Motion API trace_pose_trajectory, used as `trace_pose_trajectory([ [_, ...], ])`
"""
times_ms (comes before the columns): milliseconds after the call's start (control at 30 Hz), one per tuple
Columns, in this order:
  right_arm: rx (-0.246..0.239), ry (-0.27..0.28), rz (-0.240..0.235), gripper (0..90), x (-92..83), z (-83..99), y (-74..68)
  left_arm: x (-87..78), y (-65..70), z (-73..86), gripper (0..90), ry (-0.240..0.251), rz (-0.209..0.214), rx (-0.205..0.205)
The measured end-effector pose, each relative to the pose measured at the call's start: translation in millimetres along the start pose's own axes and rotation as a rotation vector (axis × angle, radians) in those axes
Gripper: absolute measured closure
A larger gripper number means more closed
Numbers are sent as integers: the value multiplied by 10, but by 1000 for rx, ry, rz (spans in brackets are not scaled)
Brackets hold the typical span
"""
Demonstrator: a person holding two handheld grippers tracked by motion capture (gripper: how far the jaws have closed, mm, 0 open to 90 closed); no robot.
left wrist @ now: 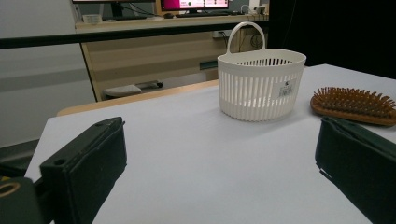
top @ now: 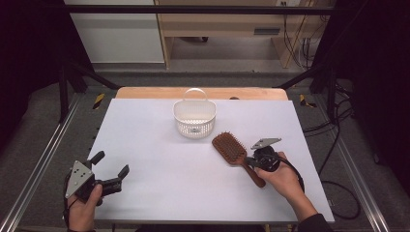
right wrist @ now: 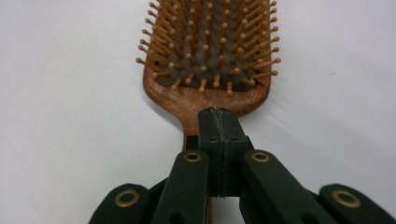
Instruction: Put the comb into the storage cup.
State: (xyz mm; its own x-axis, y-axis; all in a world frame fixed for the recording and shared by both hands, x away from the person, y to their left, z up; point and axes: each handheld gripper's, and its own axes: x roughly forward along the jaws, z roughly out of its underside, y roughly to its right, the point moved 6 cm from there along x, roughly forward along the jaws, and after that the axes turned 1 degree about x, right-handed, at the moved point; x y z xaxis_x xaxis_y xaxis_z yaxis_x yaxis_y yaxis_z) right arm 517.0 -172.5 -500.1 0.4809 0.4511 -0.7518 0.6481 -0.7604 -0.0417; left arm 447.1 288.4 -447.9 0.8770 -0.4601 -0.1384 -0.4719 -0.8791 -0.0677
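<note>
A brown wooden paddle hairbrush (top: 231, 149) lies bristles up on the white table, right of centre, its handle pointing toward the person. My right gripper (top: 250, 161) sits over the neck of that handle. In the right gripper view its jaws (right wrist: 219, 116) are shut pad to pad, with the hairbrush (right wrist: 210, 46) handle running underneath them; I cannot tell if they touch it. A white slotted basket (top: 195, 126) with a loop handle stands upright behind the brush. My left gripper (top: 112, 163) is open at the front left with nothing between its fingers. In its view (left wrist: 219, 140) it faces the basket (left wrist: 259, 88) and the hairbrush (left wrist: 355, 105).
The white sheet (top: 159, 159) covers a wooden table whose far edge (top: 145, 93) shows behind it. Metal rails run along both sides, and cables lie on the floor at the right (top: 338, 193). Shelving and a desk stand beyond the table.
</note>
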Motion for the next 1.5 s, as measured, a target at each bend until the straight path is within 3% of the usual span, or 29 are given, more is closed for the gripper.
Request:
trace_pose_trajectory([
  [200,8,56,-25,836,-96,-14,-121,2,5,-1,20,1,2,1],
  [300,6,74,-30,763,-135,23,-179,3,8,0,20,0,2,1],
  [533,8,74,2,432,-233,59,-196,4,11,1,19,-2,2,5],
  [667,9,66,34,313,-245,60,-179,3,9,1,19,0,1,2],
  [833,38,16,52,154,-203,75,-169,3,9,1,20,0,1,2],
  [1000,53,-24,46,107,-148,70,-161,4,10,3,19,-3,2,5],
  [1333,66,-63,50,142,-99,14,-174,7,15,5,22,-3,4,5],
  [1500,86,-120,51,143,-60,11,-179,7,14,5,22,-3,3,4],
])
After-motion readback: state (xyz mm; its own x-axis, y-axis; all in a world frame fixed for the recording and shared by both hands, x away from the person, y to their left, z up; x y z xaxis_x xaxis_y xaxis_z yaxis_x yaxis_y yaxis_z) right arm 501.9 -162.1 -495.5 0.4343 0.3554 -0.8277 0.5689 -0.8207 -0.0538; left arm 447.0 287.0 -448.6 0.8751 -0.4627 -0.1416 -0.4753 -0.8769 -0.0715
